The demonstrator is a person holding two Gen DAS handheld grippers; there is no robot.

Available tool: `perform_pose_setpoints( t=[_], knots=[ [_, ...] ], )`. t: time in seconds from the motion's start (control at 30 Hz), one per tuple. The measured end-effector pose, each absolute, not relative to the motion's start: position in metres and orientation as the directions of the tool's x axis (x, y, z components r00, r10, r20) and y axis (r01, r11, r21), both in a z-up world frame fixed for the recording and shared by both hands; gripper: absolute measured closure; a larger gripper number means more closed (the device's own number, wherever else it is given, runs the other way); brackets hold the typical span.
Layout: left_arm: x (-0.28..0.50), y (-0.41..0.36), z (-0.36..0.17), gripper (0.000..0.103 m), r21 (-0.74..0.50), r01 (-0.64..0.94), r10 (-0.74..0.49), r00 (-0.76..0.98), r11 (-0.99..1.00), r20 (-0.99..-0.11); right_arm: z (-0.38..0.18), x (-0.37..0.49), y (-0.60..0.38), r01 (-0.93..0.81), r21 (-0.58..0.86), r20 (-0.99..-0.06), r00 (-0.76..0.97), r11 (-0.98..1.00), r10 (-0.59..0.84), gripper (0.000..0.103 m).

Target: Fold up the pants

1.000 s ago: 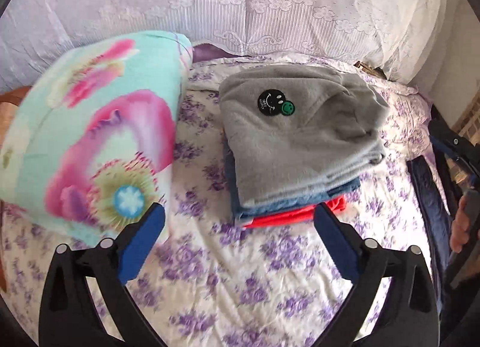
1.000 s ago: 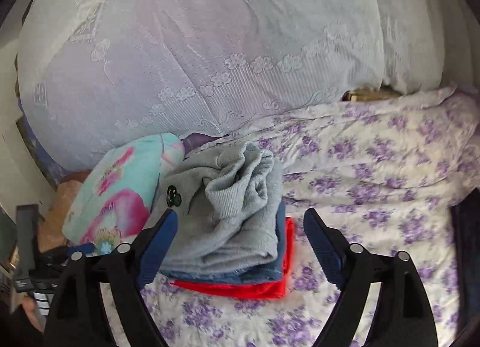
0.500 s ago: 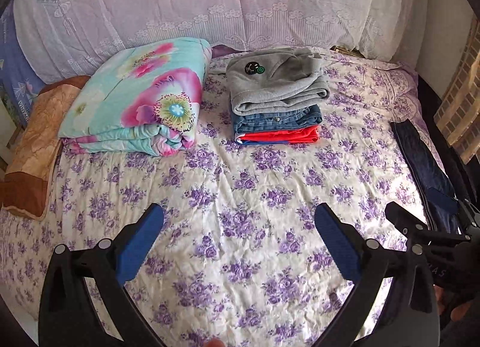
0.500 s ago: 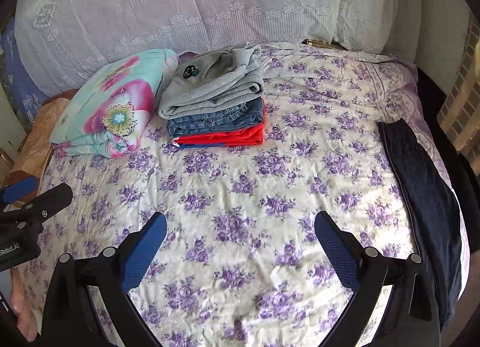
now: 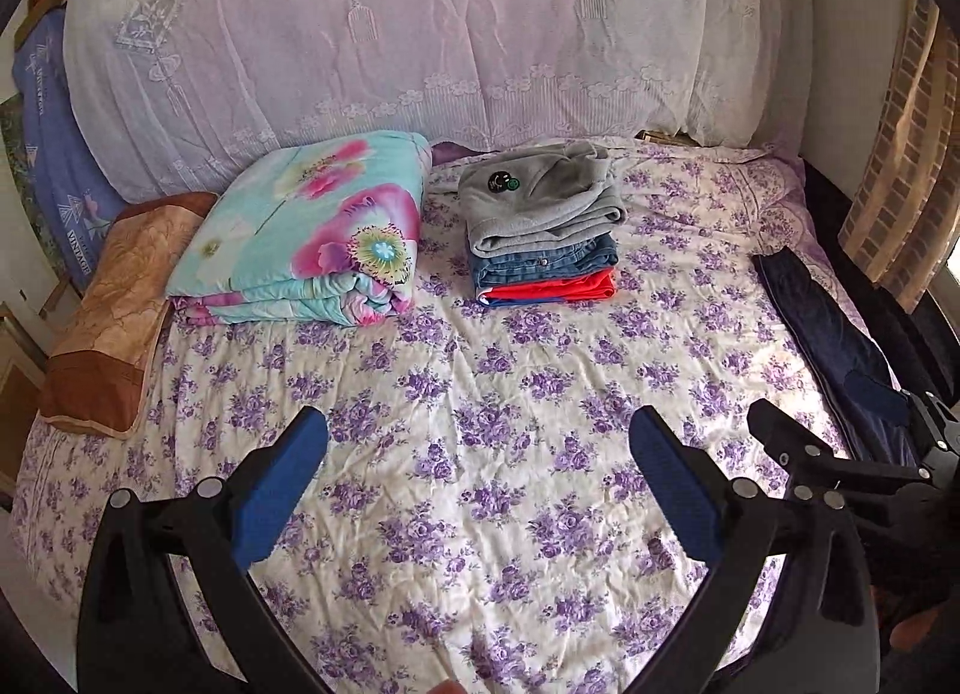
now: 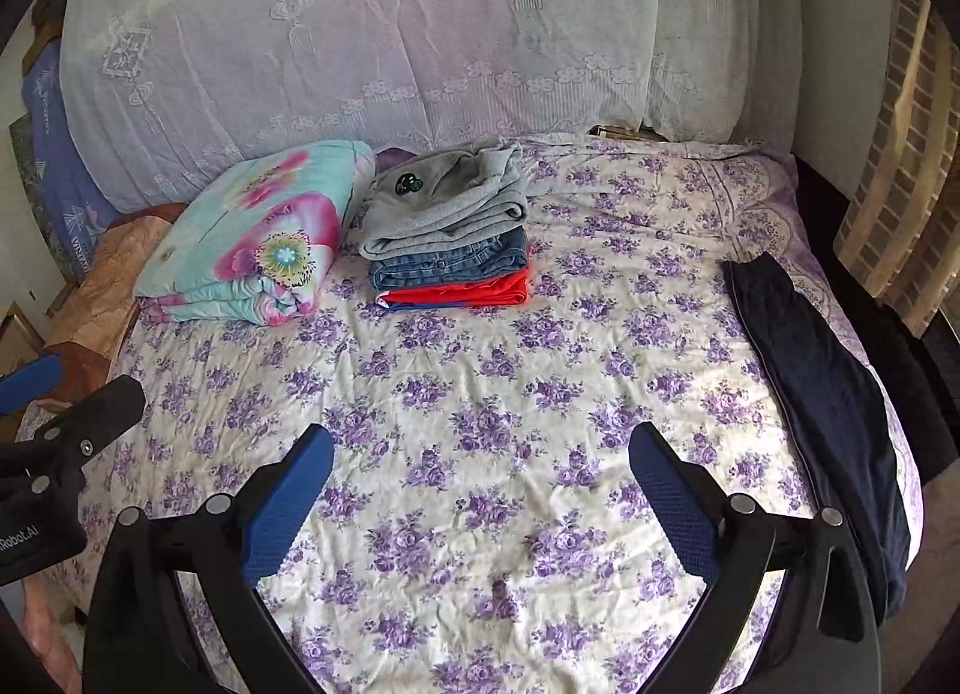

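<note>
Left gripper (image 5: 479, 442) held above the near part of the bed (image 5: 480, 394), jaws spread wide, nothing between the blue pads (image 5: 282, 490). Right gripper (image 6: 480, 457) likewise above the near part of the bed, jaws wide apart, holding nothing, pads (image 6: 672, 502) clear of the sheet.

Dark navy pants (image 6: 822, 394) laid out long along the right edge of the bed, unfolded, running from about mid-edge toward the near right corner; lower end hanging over the edge. Same pants (image 5: 834, 346) in the left view, partly hidden at the near end by the right gripper (image 5: 864, 454), seen there from the side.

Stack of folded clothes (image 6: 450, 232) near the far edge, about mid-width: grey garment (image 6: 444, 196) on top with a small round dark patch, jeans (image 6: 450, 265) beneath, red piece (image 6: 462, 292) at the bottom. Folded floral quilt (image 6: 252, 238) just beside the stack on its left, close but whether touching cannot be told. Brown pillow (image 5: 114, 310) at the left edge, against the quilt. Lace curtain (image 5: 420, 34) hanging behind the far edge. Left gripper (image 6: 54, 442) showing at the left border of the right view, off the left edge of the bed.
</note>
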State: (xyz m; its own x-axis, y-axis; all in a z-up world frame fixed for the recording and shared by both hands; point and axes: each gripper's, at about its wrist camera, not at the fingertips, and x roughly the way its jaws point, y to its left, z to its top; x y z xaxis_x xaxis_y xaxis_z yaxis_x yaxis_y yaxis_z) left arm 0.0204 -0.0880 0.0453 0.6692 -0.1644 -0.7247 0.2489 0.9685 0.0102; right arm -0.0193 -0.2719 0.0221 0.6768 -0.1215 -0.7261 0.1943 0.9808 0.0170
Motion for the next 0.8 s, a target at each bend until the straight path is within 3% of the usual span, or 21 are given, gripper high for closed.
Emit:
perform_pose_setpoints(
  t=[0.8],
  knots=[
    [0.024, -0.078, 0.045, 0.005, -0.009, 0.217, -0.155, 0.669, 0.976, -0.726, 0.03, -0.01, -0.267, 0.19, 0.0, -0.723, 0.679, 0.982, -0.131, 0.004]
  ],
)
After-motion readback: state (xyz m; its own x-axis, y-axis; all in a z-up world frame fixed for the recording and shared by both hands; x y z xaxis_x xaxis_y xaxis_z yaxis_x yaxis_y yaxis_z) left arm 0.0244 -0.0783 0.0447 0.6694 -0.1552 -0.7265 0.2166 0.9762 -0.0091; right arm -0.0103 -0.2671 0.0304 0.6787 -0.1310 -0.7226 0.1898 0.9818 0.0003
